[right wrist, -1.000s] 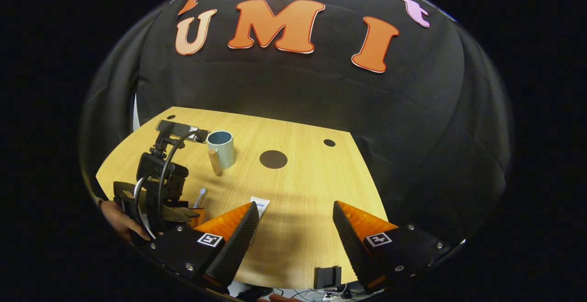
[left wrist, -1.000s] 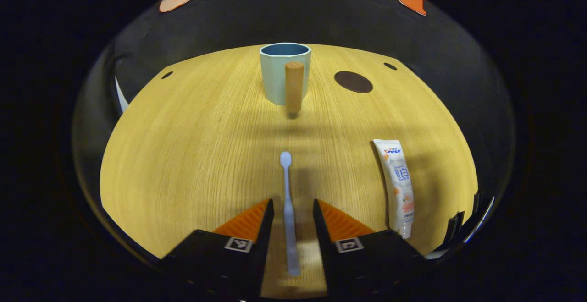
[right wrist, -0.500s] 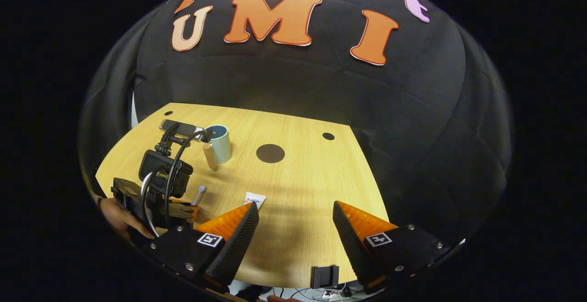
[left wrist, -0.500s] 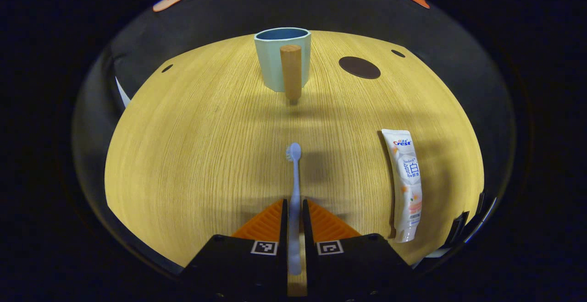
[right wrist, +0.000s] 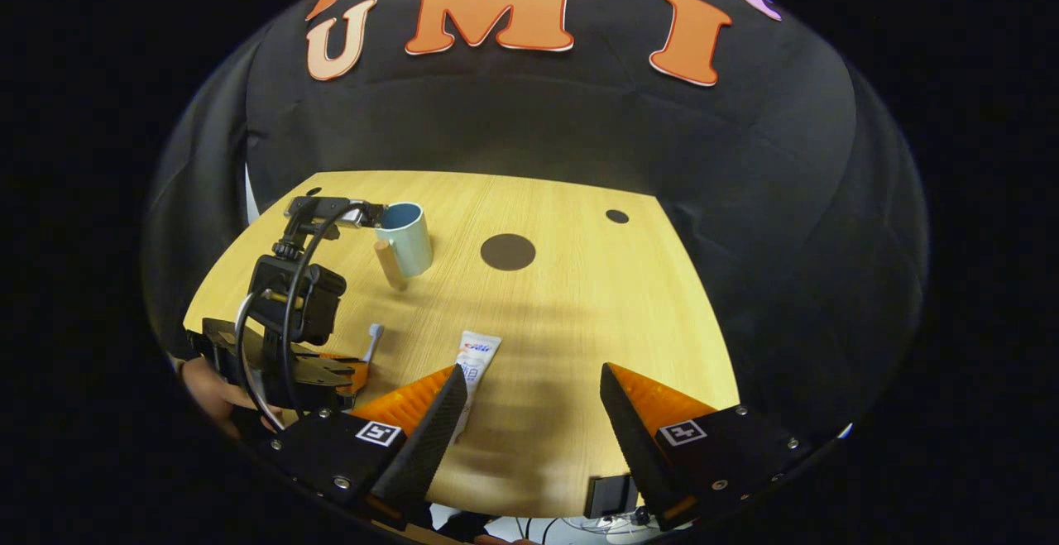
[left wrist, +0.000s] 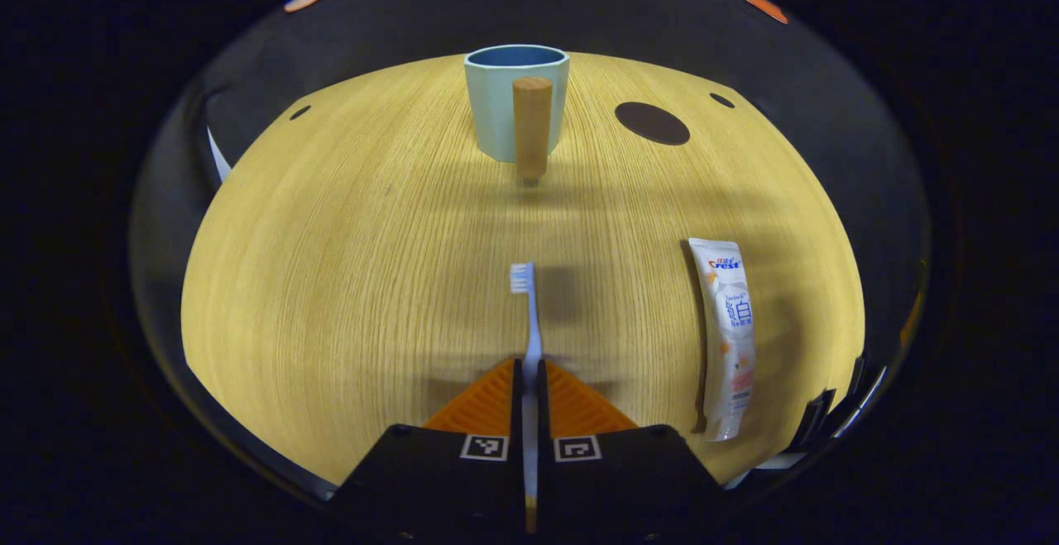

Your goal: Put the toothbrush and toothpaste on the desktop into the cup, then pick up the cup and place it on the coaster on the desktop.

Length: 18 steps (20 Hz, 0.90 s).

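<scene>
Two grippers are seen over a wooden worktop (left wrist: 331,264). In the right gripper view, the left gripper (right wrist: 352,375) is held low at the left, near the worktop's front edge, by a hand (right wrist: 207,392) partly hidden behind it. Its jaws are clenched on the toothbrush (left wrist: 524,313), which is gripped along its handle. In the left gripper view the brush is seen pointing straight ahead with its bristled head turned to the left, and a shadow is cast on the wood just beside the head.

The cup (left wrist: 511,102) is stood upright farther ahead, toward the back of the worktop, with its wooden handle (left wrist: 531,127) turned toward the left gripper. Open wood lies between the brush head and the cup. The round dark coaster (left wrist: 652,123) is placed right of the cup, apart from it, and a small dark hole (left wrist: 722,100) is seen beyond it near the back edge.

The toothpaste (left wrist: 728,334) is laid flat to the right of the toothbrush, well apart from it, lengthwise, with its cap end toward the front edge. A brand name in blue and red is printed on it; the smaller print cannot be made out.

The right gripper (right wrist: 529,408) is held above the front right part of the worktop. Its jaws are released and spread wide, with nothing between them, and the toothpaste is seen just left of the left one.
</scene>
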Available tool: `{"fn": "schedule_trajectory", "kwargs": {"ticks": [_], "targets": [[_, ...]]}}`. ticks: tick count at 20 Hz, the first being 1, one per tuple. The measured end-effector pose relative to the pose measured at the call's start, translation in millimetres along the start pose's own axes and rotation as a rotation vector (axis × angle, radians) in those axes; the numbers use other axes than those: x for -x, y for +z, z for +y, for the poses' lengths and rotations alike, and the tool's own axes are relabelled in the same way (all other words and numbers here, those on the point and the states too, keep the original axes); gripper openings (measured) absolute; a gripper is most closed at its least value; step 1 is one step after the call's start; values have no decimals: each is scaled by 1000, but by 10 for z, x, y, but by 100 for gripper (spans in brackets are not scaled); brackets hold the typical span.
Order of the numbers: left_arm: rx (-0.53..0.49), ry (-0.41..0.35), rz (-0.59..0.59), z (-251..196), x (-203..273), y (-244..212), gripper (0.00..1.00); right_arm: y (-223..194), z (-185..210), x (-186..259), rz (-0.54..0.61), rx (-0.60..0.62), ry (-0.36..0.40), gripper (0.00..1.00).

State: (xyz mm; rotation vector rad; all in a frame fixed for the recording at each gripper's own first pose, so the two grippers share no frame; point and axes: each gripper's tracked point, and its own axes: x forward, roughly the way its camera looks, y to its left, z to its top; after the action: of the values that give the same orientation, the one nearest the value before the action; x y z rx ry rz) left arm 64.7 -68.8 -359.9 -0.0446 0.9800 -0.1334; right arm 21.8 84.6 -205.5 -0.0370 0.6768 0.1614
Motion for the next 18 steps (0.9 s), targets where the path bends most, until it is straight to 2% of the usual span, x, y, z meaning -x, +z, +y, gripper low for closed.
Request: {"fn": "schedule_trajectory", "kwargs": {"ticks": [8, 12, 18], "targets": [[8, -28, -10, 101, 227, -98, 6, -208, 338, -306, 114, 4, 61, 97], [14, -46, -75, 171, 458, -6, 6, -430, 525, -533, 207, -44, 72, 95], [2, -33, -190, 347, 887, 303, 6, -744, 710, -795, 323, -73, 60, 93]]}}
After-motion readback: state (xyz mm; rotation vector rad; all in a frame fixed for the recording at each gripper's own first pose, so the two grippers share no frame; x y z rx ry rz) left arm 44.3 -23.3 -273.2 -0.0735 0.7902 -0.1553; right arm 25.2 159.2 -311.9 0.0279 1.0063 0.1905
